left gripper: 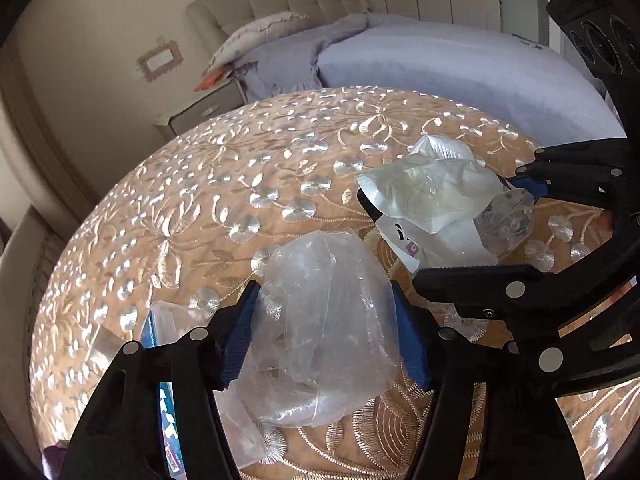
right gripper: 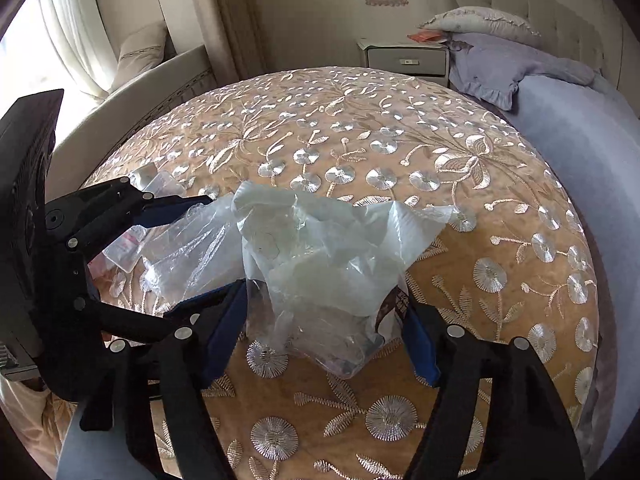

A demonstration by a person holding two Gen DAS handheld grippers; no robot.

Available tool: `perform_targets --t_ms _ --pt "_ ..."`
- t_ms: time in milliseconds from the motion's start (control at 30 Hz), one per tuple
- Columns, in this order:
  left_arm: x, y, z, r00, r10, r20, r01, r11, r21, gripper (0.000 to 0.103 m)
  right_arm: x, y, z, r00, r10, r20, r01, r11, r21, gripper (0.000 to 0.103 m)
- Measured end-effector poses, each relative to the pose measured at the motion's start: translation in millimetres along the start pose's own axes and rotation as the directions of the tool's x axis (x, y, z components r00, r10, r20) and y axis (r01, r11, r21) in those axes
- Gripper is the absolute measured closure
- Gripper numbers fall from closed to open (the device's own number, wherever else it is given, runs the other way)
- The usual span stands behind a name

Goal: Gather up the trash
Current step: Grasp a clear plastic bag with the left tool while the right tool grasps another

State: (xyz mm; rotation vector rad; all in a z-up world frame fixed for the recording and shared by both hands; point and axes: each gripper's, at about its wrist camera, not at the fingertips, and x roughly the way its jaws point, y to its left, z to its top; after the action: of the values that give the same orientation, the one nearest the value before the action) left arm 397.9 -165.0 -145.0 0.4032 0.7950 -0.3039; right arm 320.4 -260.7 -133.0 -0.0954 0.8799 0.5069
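Note:
A crumpled clear plastic bag lies on the embroidered tan cloth between the blue pads of my left gripper, whose jaws stand wide around it; it also shows in the right wrist view. A bundle of whitish plastic wrappers sits between the pads of my right gripper, jaws wide around it; the bundle shows in the left wrist view too. Whether either pair of pads presses its plastic is unclear.
The round table with embroidered cloth stands beside a bed with lilac bedding. A blue-and-white packet and a clear box lie at the left. A nightstand stands behind, a cushioned bench at the window.

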Motion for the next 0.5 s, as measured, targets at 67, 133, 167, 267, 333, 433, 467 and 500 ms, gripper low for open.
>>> perform_targets --t_ms 67,133,167,267,333,433,467,500 --pt "-1.9 1.0 -1.7 1.000 0.015 0.008 -0.015 1.000 -0.005 0.060 -2.6 1.7 -1.8 1.000 0.006 0.008 -0.006 1.000 0.003 0.055" --pt "-7.8 4.3 -3.8 0.999 0.009 0.034 -0.008 1.000 -0.027 0.071 -9.2 3.0 -3.3 0.999 0.008 0.033 -0.009 1.000 0.009 0.057" --pt "-11.9 6.4 -4.9 0.999 0.007 0.047 -0.005 0.999 -0.044 0.072 -14.1 3.9 -4.8 0.999 0.004 0.045 -0.004 1.000 0.008 0.057" --pt "-25.2 9.6 -8.1 0.997 -0.003 0.075 0.008 0.998 -0.068 0.075 -30.8 5.7 -10.1 0.998 0.005 0.068 -0.006 1.000 0.005 0.057" --pt "-36.3 11.0 -11.0 0.995 -0.012 0.096 0.020 0.997 -0.081 0.075 -43.1 9.2 -15.1 0.997 -0.007 0.083 0.008 1.000 -0.010 0.057" --pt "-56.7 12.0 -14.5 0.991 -0.050 0.128 0.064 0.992 -0.111 0.075 -61.6 15.1 -23.9 0.995 -0.010 0.102 0.013 1.000 -0.026 0.057" --pt "-63.3 11.9 -15.3 0.989 -0.066 0.136 0.082 0.990 -0.117 0.075 -68.1 17.4 -27.3 0.994 -0.007 0.109 0.010 1.000 -0.030 0.057" --pt "-71.0 10.5 -16.2 0.986 -0.082 0.144 0.100 0.988 -0.119 0.075 -74.6 20.8 -30.5 0.993 -0.004 0.118 0.008 0.999 -0.034 0.057"
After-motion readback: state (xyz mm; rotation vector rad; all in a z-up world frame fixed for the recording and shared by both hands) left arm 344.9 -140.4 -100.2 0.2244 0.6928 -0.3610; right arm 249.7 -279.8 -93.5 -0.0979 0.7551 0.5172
